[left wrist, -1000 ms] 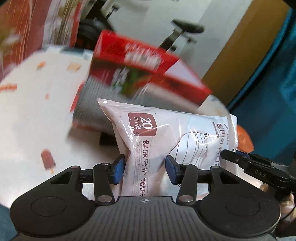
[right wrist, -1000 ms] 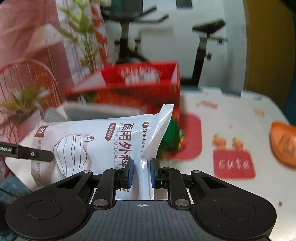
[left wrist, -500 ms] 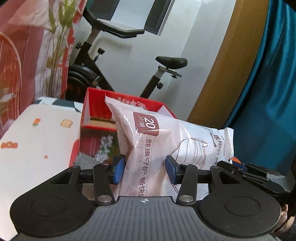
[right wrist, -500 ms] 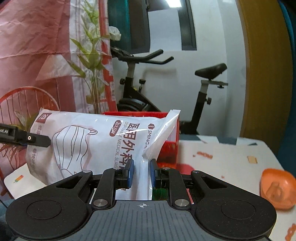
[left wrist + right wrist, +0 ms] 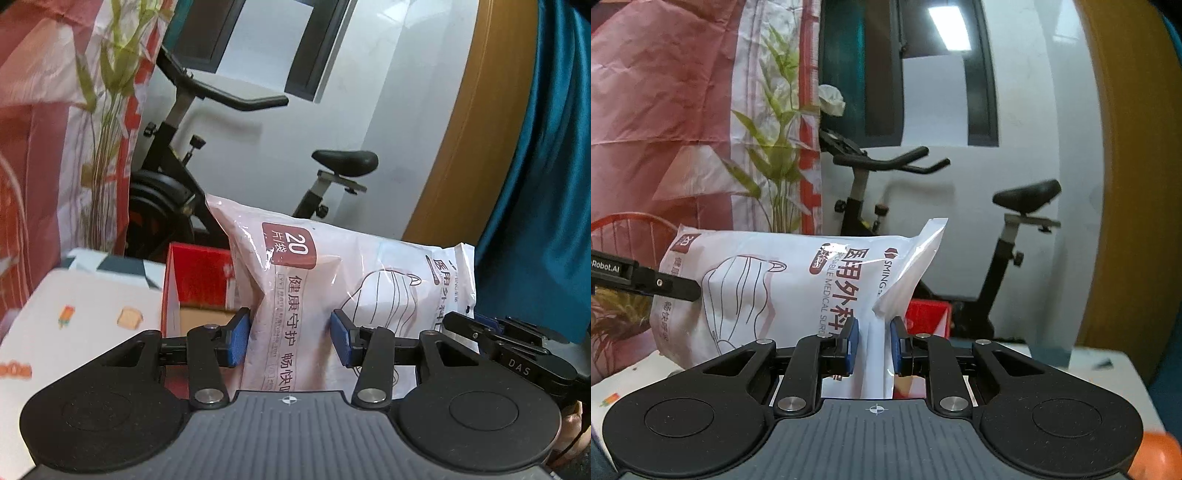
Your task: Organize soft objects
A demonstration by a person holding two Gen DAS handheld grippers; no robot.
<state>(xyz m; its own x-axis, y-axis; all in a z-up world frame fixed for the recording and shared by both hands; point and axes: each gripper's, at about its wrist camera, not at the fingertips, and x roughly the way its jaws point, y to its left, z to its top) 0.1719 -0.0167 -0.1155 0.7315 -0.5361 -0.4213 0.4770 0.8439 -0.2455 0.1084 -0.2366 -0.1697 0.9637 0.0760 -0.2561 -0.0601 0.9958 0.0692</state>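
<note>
A white plastic pack of medical masks [image 5: 332, 288] hangs in the air between both grippers. My left gripper [image 5: 290, 338] is shut on its puffy left end, blue pads pressing into the plastic. My right gripper [image 5: 871, 345] is shut on the thin sealed right edge of the same mask pack [image 5: 783, 291]. Beyond and below the pack stands an open red cardboard box [image 5: 199, 280] on the table; in the right wrist view only a corner of the red box [image 5: 929, 315] shows. Each gripper appears at the edge of the other's view.
A white table [image 5: 74, 325] with small printed pictures lies below. An exercise bike [image 5: 1008, 266] stands behind it against a white wall. Pink sheeting and a leafy plant [image 5: 775, 155] are at the left, a blue curtain [image 5: 546, 184] at the right. An orange object [image 5: 1156, 458] sits at the lower right.
Both grippers have risen with the mask pack held between them. The red box, earlier right behind the pack, now sits lower in both views, and more of the room shows.
</note>
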